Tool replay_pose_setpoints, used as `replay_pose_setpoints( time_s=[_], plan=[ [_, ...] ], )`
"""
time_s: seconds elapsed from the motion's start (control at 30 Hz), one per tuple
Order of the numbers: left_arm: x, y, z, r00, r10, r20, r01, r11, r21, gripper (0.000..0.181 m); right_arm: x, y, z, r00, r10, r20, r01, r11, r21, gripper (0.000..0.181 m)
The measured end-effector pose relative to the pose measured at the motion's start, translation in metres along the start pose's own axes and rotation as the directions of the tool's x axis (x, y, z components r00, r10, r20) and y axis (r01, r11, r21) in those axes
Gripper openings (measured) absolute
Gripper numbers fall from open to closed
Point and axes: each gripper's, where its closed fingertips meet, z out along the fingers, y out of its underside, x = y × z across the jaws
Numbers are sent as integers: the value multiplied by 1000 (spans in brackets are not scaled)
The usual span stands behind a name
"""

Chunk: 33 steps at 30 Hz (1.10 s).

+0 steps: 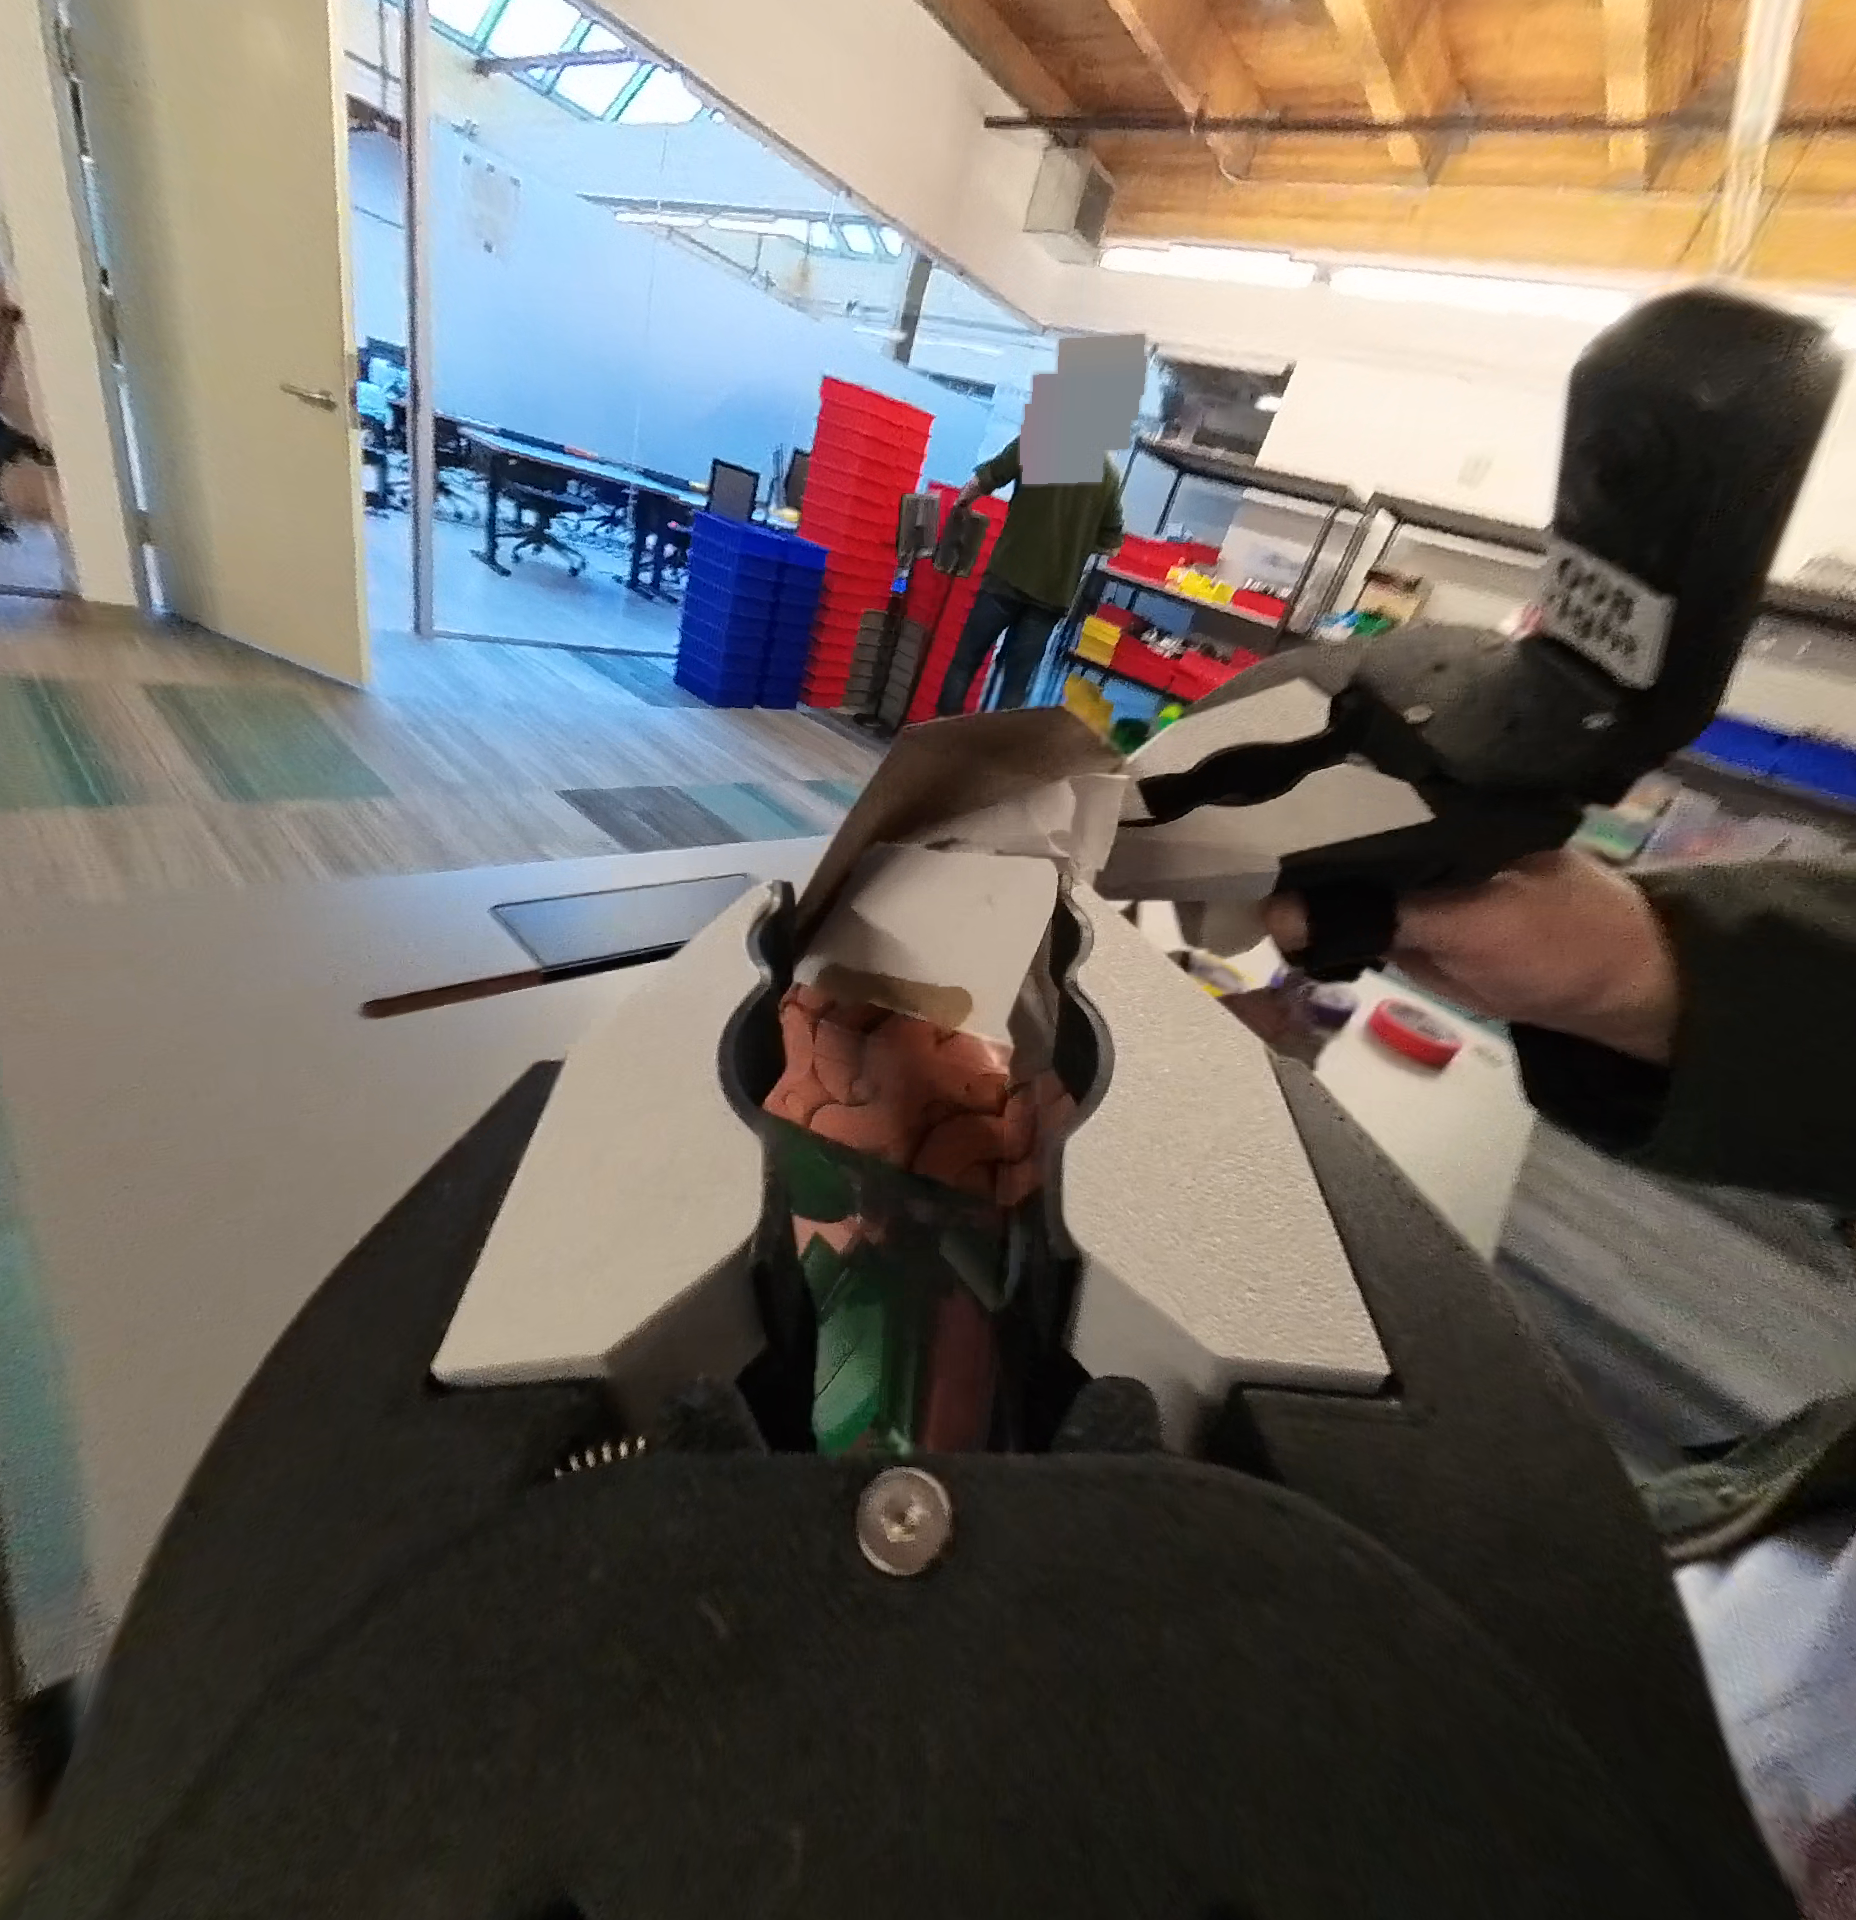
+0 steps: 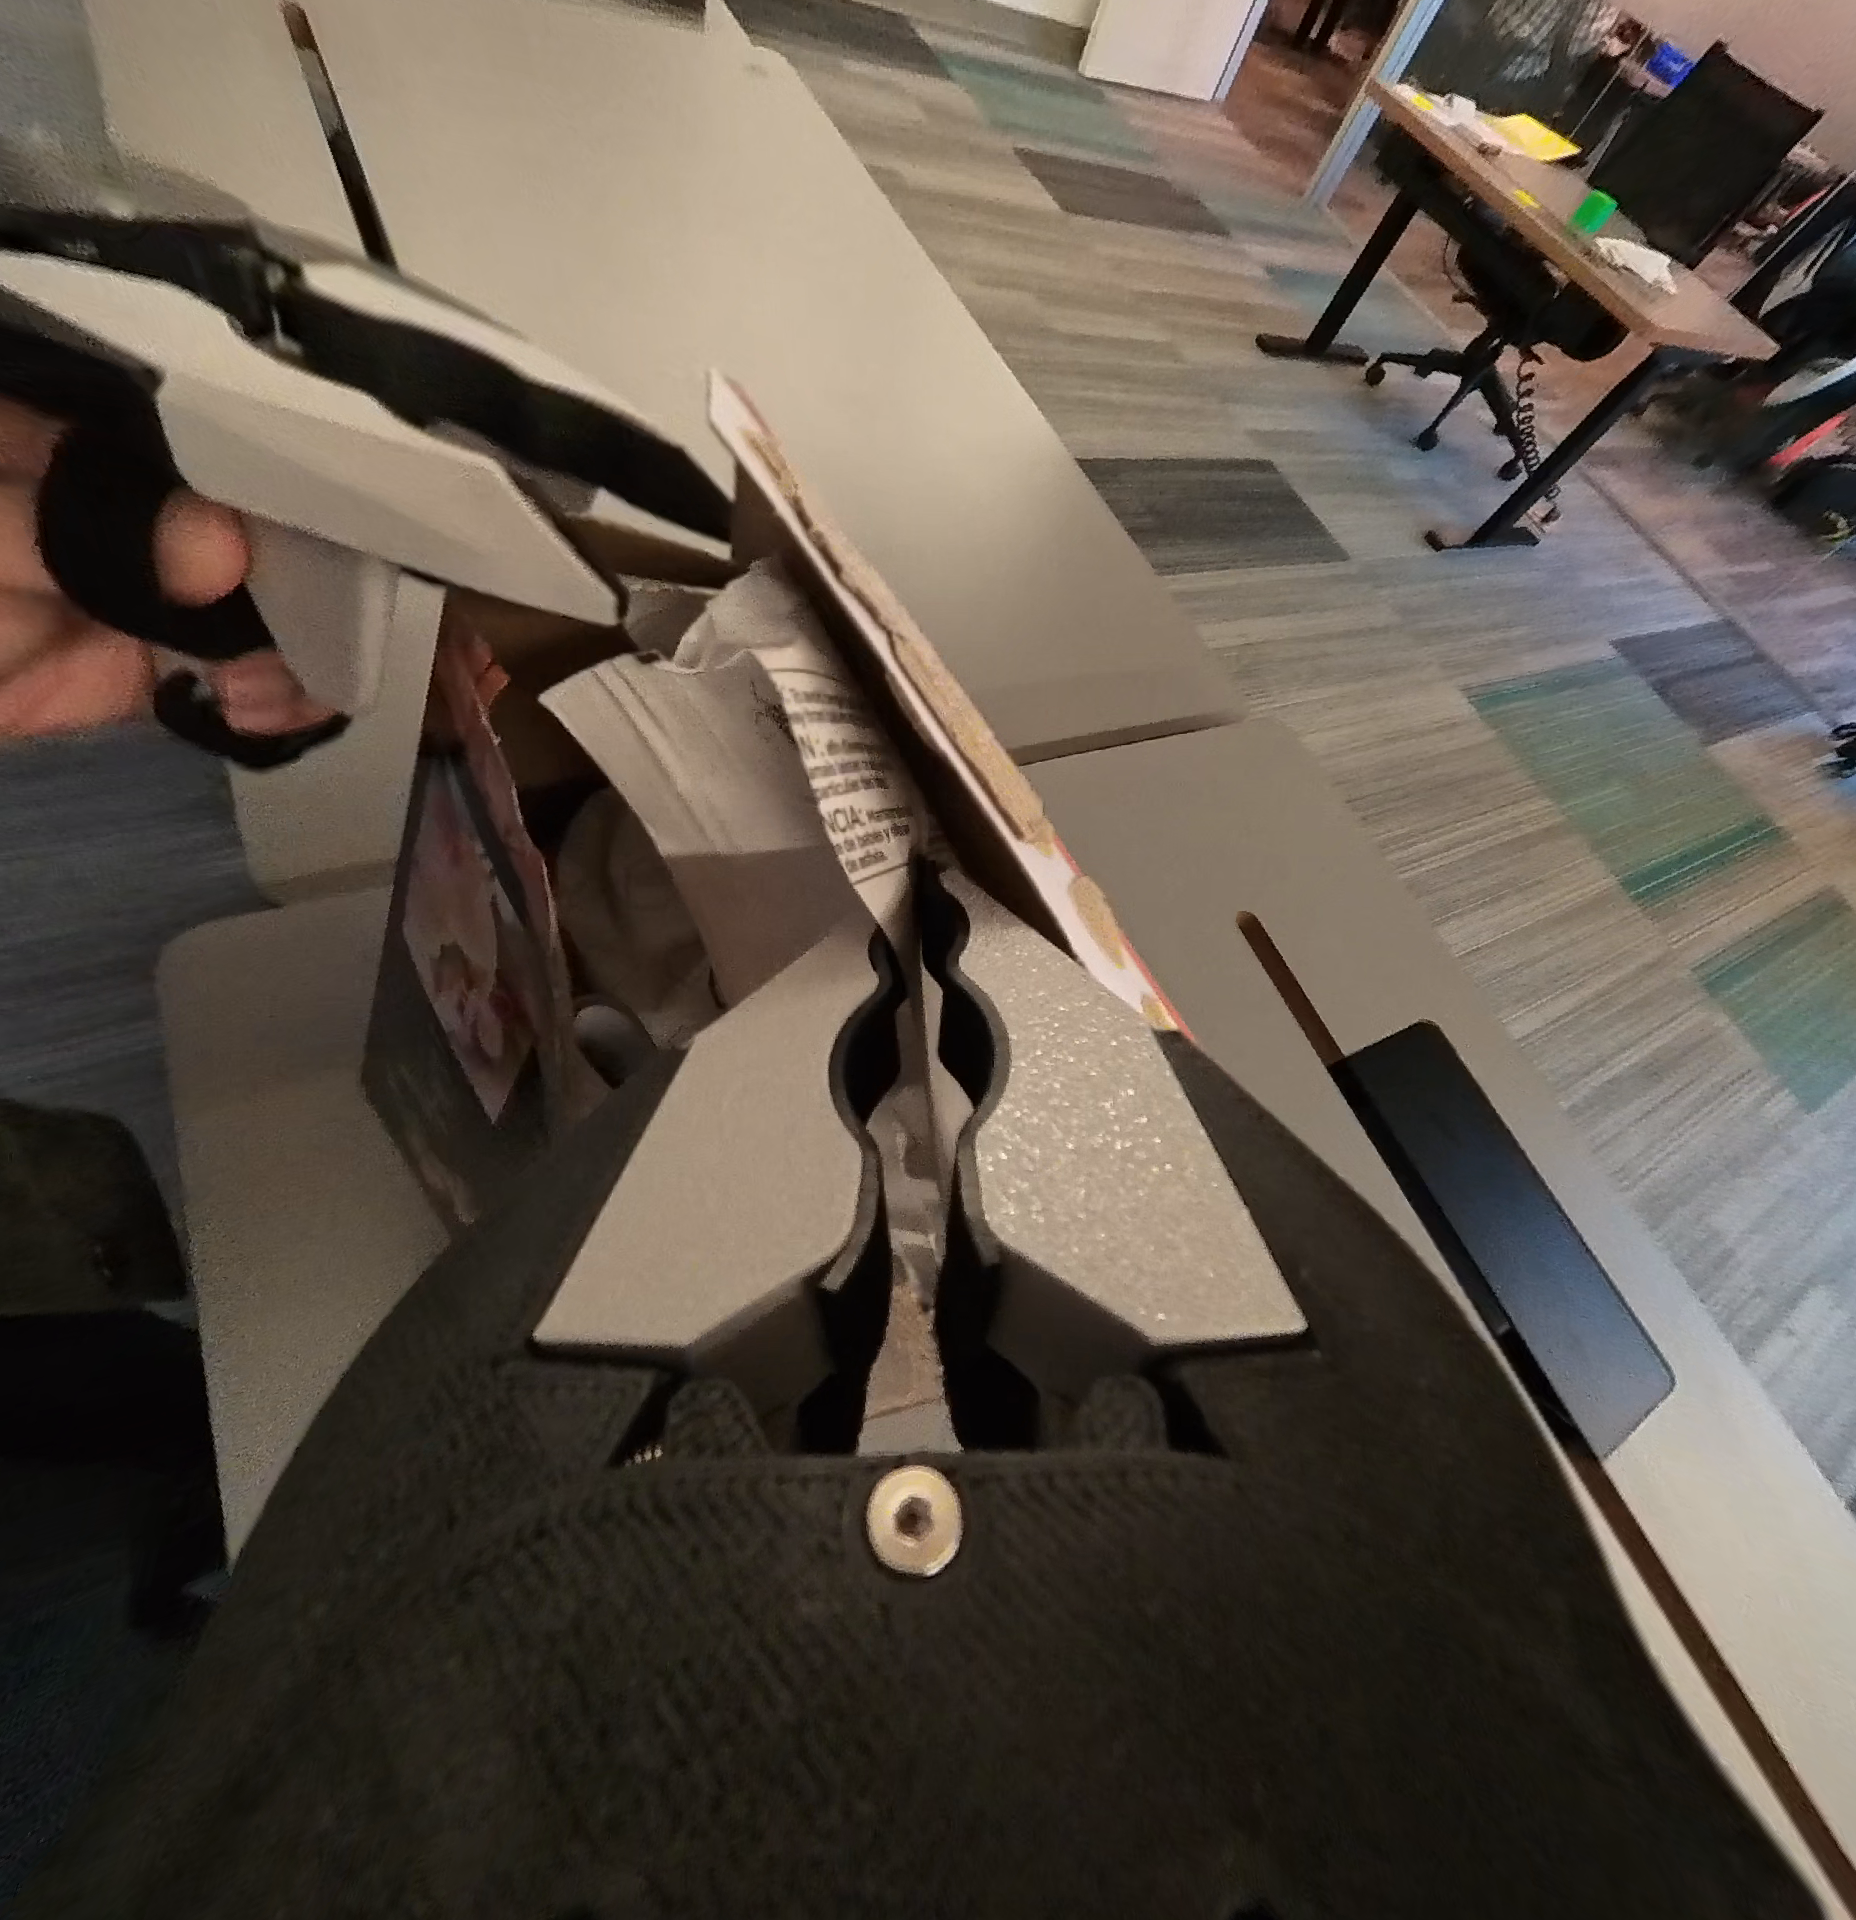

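The left tool (image 1: 919,997) pinches a printed carton (image 1: 903,1112); the right tool (image 2: 919,935) pinches its white inner bag (image 2: 799,748) above the grey counter (image 2: 612,208).

Red bins (image 1: 870,488) and blue bins (image 1: 749,608) stood stacked far off; a red tape roll (image 1: 1414,1031) lay right on a grey table (image 1: 228,997).

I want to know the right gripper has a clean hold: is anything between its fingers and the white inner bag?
Nothing visible. The right gripper is shut directly on the white inner bag, with the carton's open flap just beside it. The left gripper clamps the carton.
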Motion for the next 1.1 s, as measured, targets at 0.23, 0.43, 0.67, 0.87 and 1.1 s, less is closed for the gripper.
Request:
replay_pose_setpoints(
  time_s=[0.23, 0.43, 0.67, 0.87, 1.1],
  plan=[
    [-8, -10, -26, 966, 208, 152, -195, 976, -94, 22, -20, -3, 3, 999, -49, 20, 49, 998, -32, 0],
    [-3, 2, -30, 970, 202, 134, -167, 958, -233, 38, -25, -6, 3, 998, -68, -5, 67, 995, -68, 0],
    [12, 18, -29, 895, 417, 158, -341, 868, -361, 34, -29, -6, 0, 998, -60, -6, 59, 995, -85, 0],
    [9, 18, -24, 818, 520, 245, -401, 821, -405, 8, -30, -5, -2, 997, -74, 5, 74, 993, -96, 0],
    [-1, 5, -37, 879, 326, 348, -241, 933, -267, 0, -19, 1, -5, 999, -41, -4, 40, 995, -87, 0]
  ],
)
